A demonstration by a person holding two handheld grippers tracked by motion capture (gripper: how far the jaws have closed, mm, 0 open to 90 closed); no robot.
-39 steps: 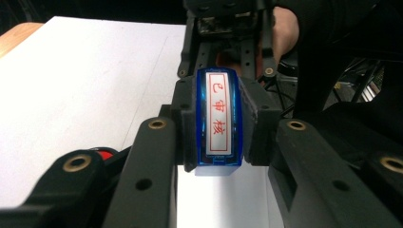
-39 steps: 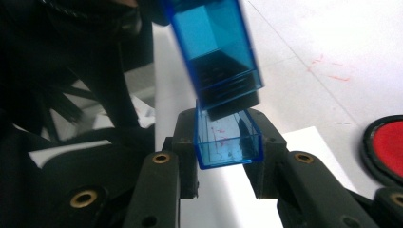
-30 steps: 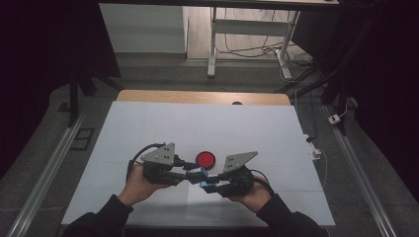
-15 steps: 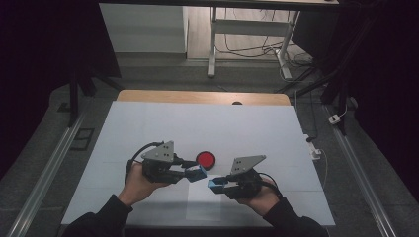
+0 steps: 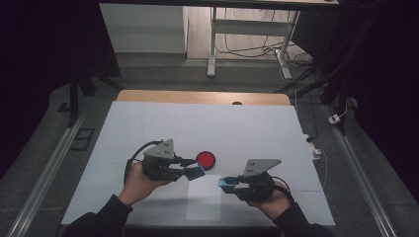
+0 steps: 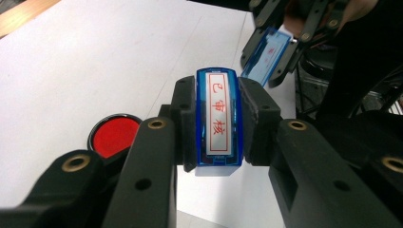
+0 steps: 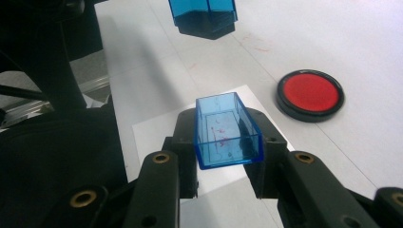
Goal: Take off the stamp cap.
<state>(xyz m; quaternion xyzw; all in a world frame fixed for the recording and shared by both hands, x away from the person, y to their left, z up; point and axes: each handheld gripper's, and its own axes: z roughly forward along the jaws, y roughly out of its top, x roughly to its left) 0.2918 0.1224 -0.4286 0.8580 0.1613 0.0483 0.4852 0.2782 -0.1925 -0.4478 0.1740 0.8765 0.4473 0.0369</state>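
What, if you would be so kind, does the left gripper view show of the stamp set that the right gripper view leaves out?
Left gripper view alone: the stamp's label face, white with red characters in a red border, clamped by the left hand-held gripper.

Right gripper view alone: the hollow inside of the blue cap, faintly smeared red, clamped by the right hand-held gripper, above a white paper sheet.

Both: the red ink pad on the white table, and the other gripper's blue piece farther off.
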